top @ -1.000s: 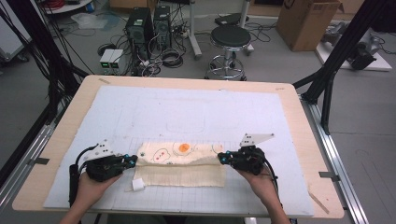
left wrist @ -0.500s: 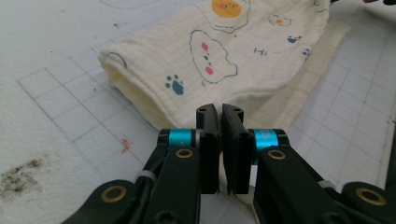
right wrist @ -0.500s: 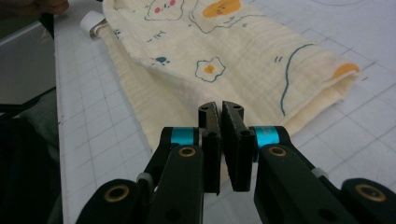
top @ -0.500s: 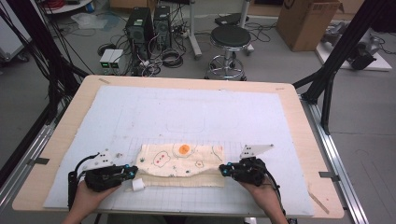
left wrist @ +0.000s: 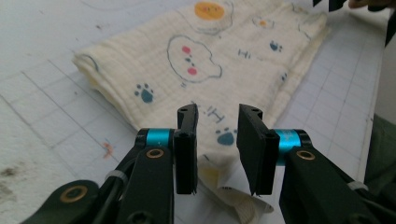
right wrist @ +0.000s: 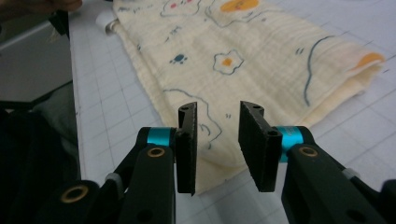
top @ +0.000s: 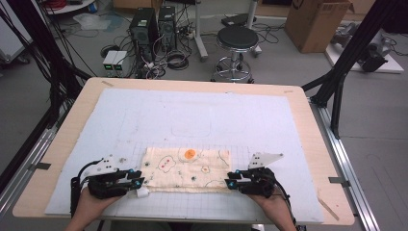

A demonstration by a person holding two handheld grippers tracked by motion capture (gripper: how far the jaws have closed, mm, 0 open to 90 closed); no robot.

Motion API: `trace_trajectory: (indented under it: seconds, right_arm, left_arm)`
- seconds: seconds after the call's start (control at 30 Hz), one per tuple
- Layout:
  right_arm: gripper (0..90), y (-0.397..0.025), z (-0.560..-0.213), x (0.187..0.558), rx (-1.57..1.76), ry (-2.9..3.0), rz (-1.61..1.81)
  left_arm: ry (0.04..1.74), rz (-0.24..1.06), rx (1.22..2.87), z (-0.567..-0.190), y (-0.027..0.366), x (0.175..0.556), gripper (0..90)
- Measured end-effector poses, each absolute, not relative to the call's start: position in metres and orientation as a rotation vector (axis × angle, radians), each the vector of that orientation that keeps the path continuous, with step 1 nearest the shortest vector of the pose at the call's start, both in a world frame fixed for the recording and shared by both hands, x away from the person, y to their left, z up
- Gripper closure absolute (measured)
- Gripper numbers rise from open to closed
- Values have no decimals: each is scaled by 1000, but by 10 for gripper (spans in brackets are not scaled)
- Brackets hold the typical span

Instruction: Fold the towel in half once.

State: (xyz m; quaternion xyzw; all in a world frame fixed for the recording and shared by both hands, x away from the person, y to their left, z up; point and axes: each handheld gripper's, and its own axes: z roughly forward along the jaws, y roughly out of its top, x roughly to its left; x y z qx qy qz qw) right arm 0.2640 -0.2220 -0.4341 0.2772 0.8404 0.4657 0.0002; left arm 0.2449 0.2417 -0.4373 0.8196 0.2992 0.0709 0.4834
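A folded cream cloth (top: 187,168) printed with paw prints, clouds and an orange circle lies flat near the table's front edge. My left gripper (top: 139,183) sits at its left end, and in the left gripper view that gripper (left wrist: 215,140) stands open just above the cloth (left wrist: 205,56), holding nothing. At the cloth's right end is my right gripper (top: 230,184). The right gripper view has that gripper (right wrist: 217,140) open over the near corner of the cloth (right wrist: 243,60), with nothing between the jaws. A white tag (top: 143,193) pokes out at the cloth's front left corner.
The cloth rests on a white gridded mat (top: 192,120) over a wooden table (top: 308,125). A hand (top: 86,209) holds each gripper from the front edge. Beyond the table stand a stool (top: 235,41), computers and cables on the floor.
Both grippers have drawn back toward the front edge. The cloth, bunched and narrow before, now lies spread flat and released between them.
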Motion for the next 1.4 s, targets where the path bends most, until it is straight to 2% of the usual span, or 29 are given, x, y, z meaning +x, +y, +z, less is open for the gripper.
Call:
trace_trajectory:
  seconds: [0.23,0.3,0.37,0.47,0.87,1.23,1.3,1.4]
  right_arm:
    - [634,-215,-439,263,810,2678,1380]
    - [684,-215,-440,263,808,2688,1361]
    - [787,-215,-440,264,803,2701,1356]
    - [846,-216,-439,264,812,2695,1364]
    - [856,-223,-426,259,806,2618,1481]
    - [856,-228,-433,247,814,2663,1434]
    - [817,-229,-435,247,824,2676,1431]
    - [615,-230,-436,249,857,2666,1436]
  left_arm:
    - [732,153,2062,-443,238,245,708]
    - [736,156,2064,-443,238,246,751]
    - [734,157,2057,-442,239,247,788]
    - [741,169,2036,-441,240,247,822]
    - [714,172,1988,-433,244,241,844]
    - [699,145,2017,-436,243,235,851]
    - [686,135,2028,-437,242,234,838]
    - [642,126,2005,-434,243,233,677]
